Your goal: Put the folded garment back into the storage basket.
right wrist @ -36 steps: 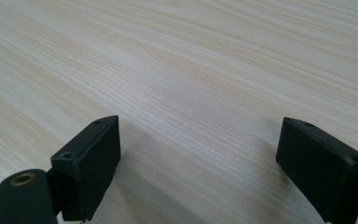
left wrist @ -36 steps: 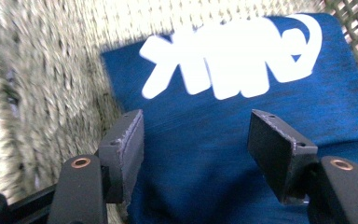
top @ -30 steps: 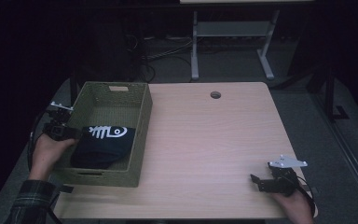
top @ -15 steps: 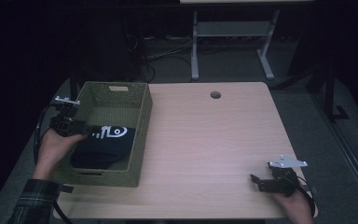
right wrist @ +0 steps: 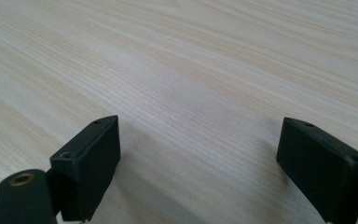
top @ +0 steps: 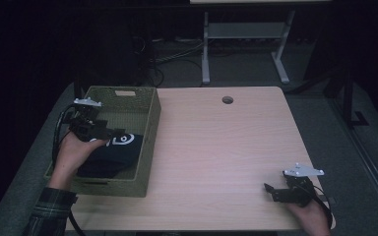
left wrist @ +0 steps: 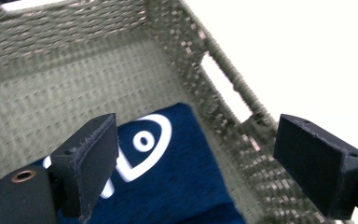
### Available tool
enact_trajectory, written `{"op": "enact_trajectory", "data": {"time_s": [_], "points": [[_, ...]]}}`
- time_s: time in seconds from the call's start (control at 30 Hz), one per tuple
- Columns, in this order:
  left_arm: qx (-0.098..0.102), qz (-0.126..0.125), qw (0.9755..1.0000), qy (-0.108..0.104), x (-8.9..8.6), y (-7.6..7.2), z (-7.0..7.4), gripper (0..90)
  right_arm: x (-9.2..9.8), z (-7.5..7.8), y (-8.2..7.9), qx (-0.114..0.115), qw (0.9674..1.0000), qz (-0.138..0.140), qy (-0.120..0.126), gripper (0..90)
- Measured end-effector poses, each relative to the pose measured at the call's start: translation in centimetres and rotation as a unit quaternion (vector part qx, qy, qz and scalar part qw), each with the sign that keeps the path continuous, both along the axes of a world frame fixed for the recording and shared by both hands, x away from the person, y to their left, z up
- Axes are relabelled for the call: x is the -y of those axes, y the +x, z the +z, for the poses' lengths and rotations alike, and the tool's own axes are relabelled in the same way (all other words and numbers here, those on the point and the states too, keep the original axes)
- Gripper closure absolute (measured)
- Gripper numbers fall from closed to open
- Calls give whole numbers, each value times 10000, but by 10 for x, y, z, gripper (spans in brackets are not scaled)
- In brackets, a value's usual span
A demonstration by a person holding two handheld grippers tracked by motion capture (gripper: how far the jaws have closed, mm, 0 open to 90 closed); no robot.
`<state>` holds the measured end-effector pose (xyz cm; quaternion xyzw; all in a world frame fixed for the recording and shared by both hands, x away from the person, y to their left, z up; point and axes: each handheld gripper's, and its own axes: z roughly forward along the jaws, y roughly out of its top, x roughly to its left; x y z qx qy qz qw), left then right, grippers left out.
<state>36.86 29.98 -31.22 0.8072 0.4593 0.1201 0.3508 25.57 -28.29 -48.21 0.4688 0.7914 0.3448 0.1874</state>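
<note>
A green woven basket point(top: 150, 129) stands on the left part of the wooden table point(top: 216, 147). In it lies a folded navy cloth point(top: 118, 151) with a white print. My left gripper point(top: 109, 135) hovers above the cloth inside the basket. Its jaws have just been opening and stand wide apart with nothing between them. The left gripper view looks past the left gripper point(left wrist: 196, 158) down at the cloth point(left wrist: 168, 177) and the basket wall point(left wrist: 74, 93). My right gripper point(top: 268, 191) rests open at the table's near right corner. In the right gripper view, bare wood point(right wrist: 191, 70) lies under the right gripper point(right wrist: 198, 163).
A round cable hole point(top: 227, 100) sits near the table's far edge. Behind the table stand a metal frame's legs point(top: 205, 54) and loose cables on the dark floor. Bare wood stretches between the basket and the right hand.
The left hand has risen and moved right, from the basket's left rim to above the cloth, and its jaws have spread wider. The right hand has stayed put.
</note>
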Motion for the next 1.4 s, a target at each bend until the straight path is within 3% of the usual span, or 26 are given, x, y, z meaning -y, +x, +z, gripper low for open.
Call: {"op": "enact_trajectory", "data": {"time_s": [0.23,0.37,0.6,0.9,1.03,1.2,1.4], "points": [[112,-248,9996,-43,20,-1,1,135,0,0,0,0,10000,-1,1,130],[154,-539,9984,-97,45,-2,-1,135,0,0,0,-1,10000,-1,0,130],[217,-833,9961,-207,80,-8,-6,135,0,0,0,0,10000,-1,-1,130],[295,-951,9944,-342,104,-15,-14,139,0,0,0,2,10000,1,-2,130],[302,-1039,9936,-319,115,-19,-22,140,0,0,0,0,10000,-2,1,130],[332,-1133,9919,-471,132,-27,-36,140,0,0,0,3,10000,2,-1,130],[360,-1244,9907,-411,147,-34,-44,140,0,0,0,2,10000,1,-1,130]]}}
